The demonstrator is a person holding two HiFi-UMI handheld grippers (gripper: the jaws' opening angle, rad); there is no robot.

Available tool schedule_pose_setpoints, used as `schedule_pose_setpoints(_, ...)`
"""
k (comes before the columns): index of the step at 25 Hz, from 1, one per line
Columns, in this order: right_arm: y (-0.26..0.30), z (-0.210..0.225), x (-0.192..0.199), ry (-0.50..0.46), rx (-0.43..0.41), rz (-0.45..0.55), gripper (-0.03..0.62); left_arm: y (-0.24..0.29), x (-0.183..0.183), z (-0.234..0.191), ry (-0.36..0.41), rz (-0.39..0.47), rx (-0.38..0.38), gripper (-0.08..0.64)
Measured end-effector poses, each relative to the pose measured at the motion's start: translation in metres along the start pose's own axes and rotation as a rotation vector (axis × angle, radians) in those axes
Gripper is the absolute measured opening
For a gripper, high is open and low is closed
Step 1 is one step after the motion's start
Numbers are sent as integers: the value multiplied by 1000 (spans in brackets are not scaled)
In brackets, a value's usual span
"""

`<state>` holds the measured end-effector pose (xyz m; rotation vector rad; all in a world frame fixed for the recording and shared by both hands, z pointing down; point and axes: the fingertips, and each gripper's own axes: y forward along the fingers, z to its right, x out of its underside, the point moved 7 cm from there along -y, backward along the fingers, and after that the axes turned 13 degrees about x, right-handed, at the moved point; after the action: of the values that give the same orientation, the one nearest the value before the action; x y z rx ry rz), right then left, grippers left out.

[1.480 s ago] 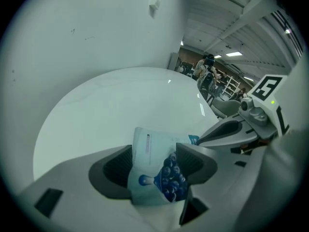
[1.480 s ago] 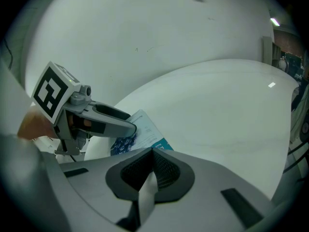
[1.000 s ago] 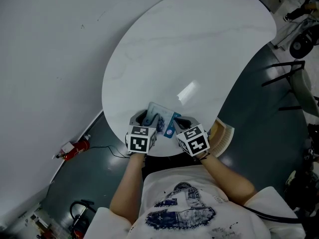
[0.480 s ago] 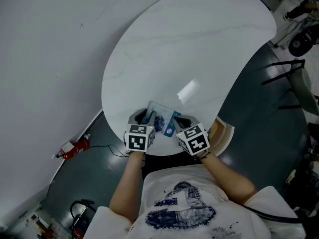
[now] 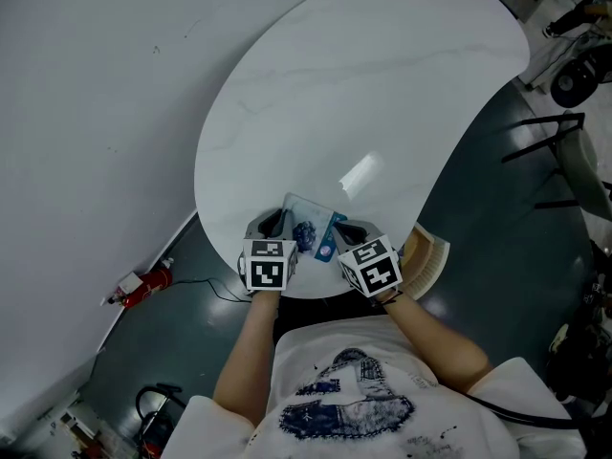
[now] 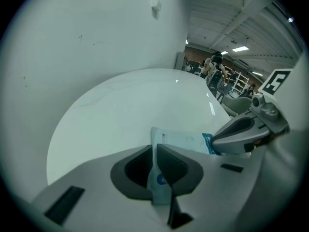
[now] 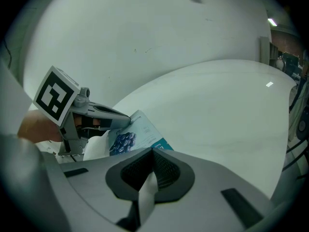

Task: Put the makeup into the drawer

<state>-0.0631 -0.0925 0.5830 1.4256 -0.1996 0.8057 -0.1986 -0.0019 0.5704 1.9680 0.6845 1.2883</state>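
Grip stage of the task: the makeup sachet (image 5: pixel 312 226), flat and pale, printed in blue with a teal band, lies at the near rim of the white oval worktop (image 5: pixel 363 94), directly in front of the person. The left tongs (image 5: pixel 275 226) take its left edge. In the left gripper view the thin edge stands upright between the two dark pads (image 6: pixel 171 166), which have just been closing and now press on it with almost no gap. The right tongs (image 5: pixel 350 234) take the opposite side. In the right gripper view the jaws are fully together on a thin pale strip of the makeup sachet (image 7: pixel 130 135), and its printed face spreads beyond them toward the left tongs. The makeup sachet thus spans the two tongs, pinched at both sides. Whether its underside touches the worktop cannot be told.

No drawer appears in any view, and no other makeup item is visible.

Judged progress: early. The pick-up looks secured. Carrying the makeup sachet to the drawer, opening that drawer if it is shut, and releasing the makeup sachet inside all remain to be done.
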Motion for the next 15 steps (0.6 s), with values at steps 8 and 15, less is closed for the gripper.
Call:
schedule_pose_setpoints(8, 2, 1, -1, 35, 6, -1, 20, 1, 0, -2, 34, -6, -24, 51)
schedule_pose_setpoints(15, -9, 4, -1, 91, 49, 3, 20, 0, -1, -3, 65, -2, 8, 46)
